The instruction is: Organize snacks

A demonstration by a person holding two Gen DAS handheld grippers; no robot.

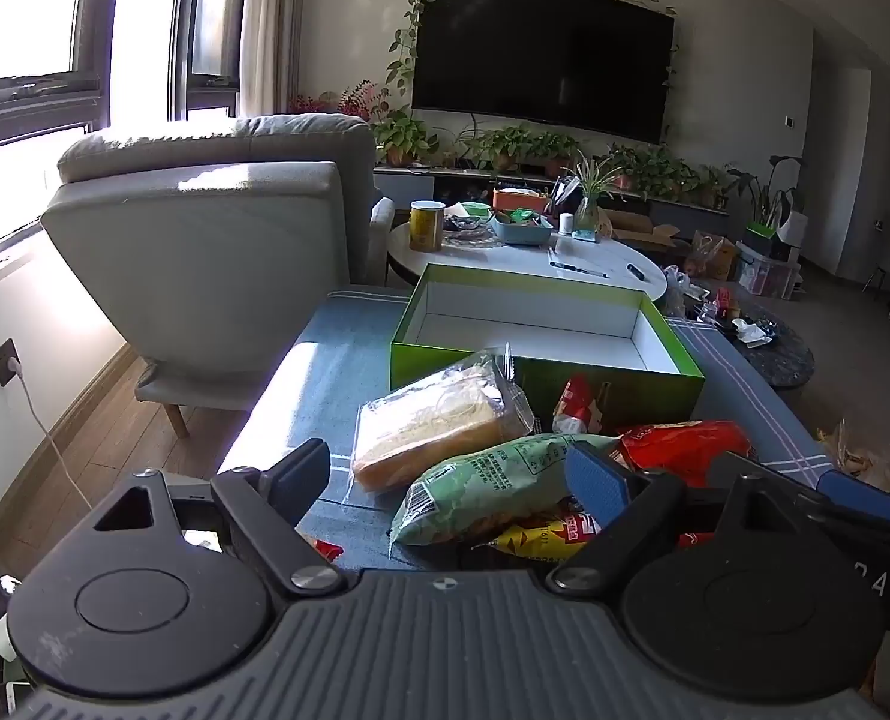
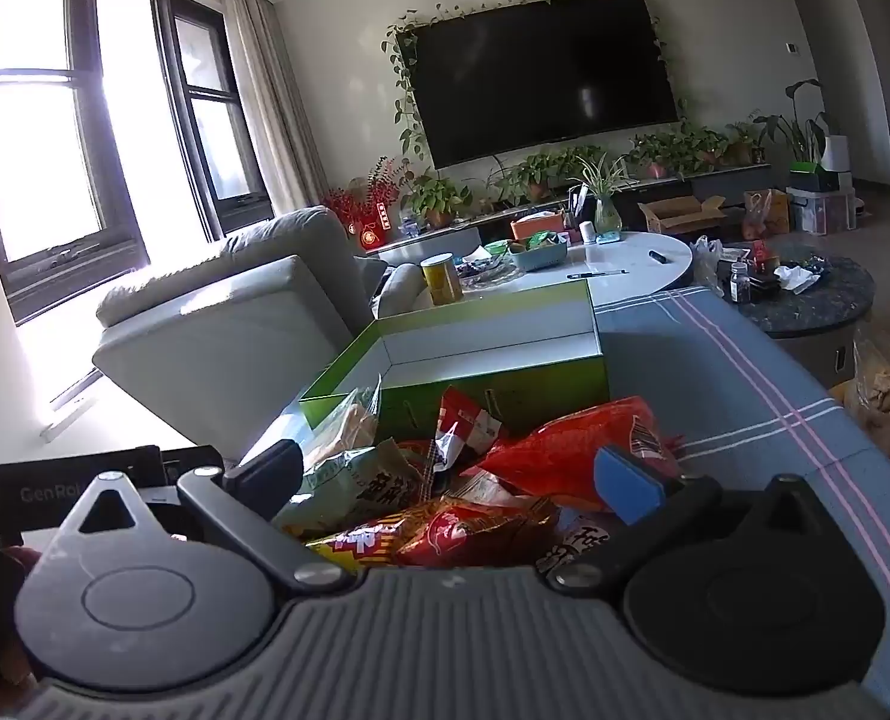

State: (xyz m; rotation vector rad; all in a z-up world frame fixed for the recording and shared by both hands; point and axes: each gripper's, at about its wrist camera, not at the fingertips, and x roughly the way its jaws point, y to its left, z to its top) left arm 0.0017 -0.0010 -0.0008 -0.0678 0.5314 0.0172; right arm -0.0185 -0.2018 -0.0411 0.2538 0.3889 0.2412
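Note:
An empty green box with a white inside (image 1: 541, 324) stands on the blue-grey cloth, also in the right wrist view (image 2: 493, 348). A pile of snack bags lies in front of it: a clear bread pack (image 1: 433, 426), a green bag (image 1: 493, 486), a red bag (image 1: 685, 444) and a yellow-red bag (image 1: 547, 534). My left gripper (image 1: 451, 474) is open, low over the green bag. My right gripper (image 2: 445, 474) is open over the pile, with the red bag (image 2: 577, 444) and a red-yellow bag (image 2: 445, 534) between its fingers.
A grey armchair (image 1: 217, 252) stands to the left of the table. Behind the box is a white oval table (image 1: 565, 264) with a yellow can (image 1: 427, 225) and a tray. A dark round table (image 2: 817, 300) is at right. The cloth's left edge (image 1: 265, 414) drops to the wood floor.

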